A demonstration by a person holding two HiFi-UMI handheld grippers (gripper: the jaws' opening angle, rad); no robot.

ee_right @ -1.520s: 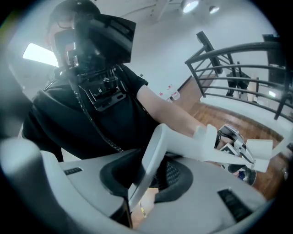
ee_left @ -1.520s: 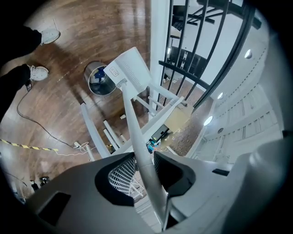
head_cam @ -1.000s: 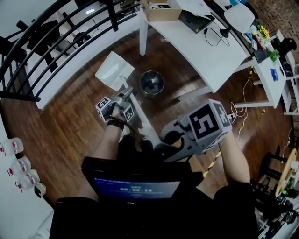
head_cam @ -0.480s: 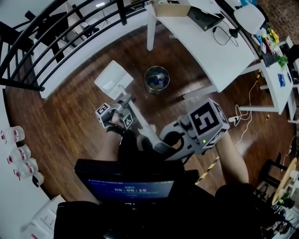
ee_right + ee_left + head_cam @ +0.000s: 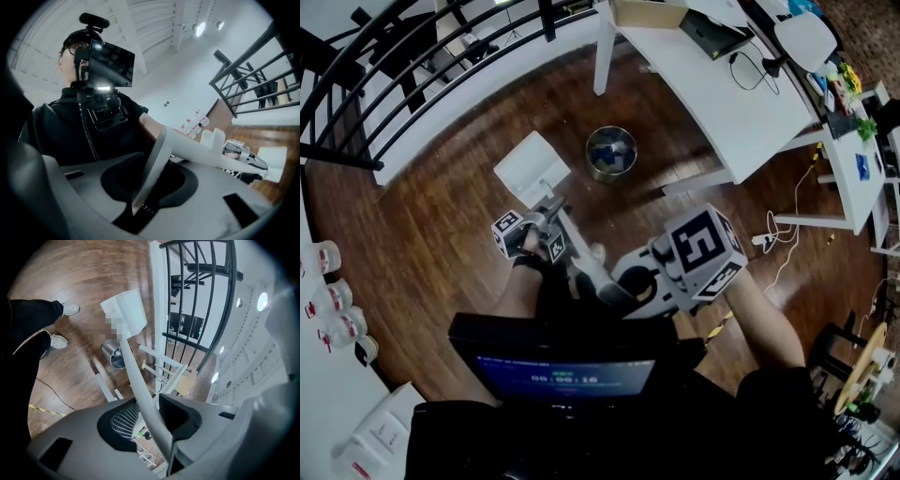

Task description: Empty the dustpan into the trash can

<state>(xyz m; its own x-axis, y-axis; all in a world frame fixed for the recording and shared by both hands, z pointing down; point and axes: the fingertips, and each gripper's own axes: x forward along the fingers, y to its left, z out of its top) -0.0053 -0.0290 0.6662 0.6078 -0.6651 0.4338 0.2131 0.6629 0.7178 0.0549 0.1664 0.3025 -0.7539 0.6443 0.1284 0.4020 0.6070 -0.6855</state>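
The white dustpan lies left of the round metal trash can on the wooden floor. Its long white handle slants back toward me. My left gripper is shut on the handle partway along. Its jaws have just been opening slightly, with the handle still between them. The left gripper view shows the pan ahead and the can below it. My right gripper is shut on the handle's near end. From there the right gripper view looks along the handle to the pan.
A white desk with a cardboard box stands right of the can, its legs close by. A black railing curves along the far left. Cups line a white ledge at the left. Cables lie on the floor at the right.
The dustpan has sunk and drawn back from the trash can toward me. My left gripper went down with the handle. The right gripper barely shifted.
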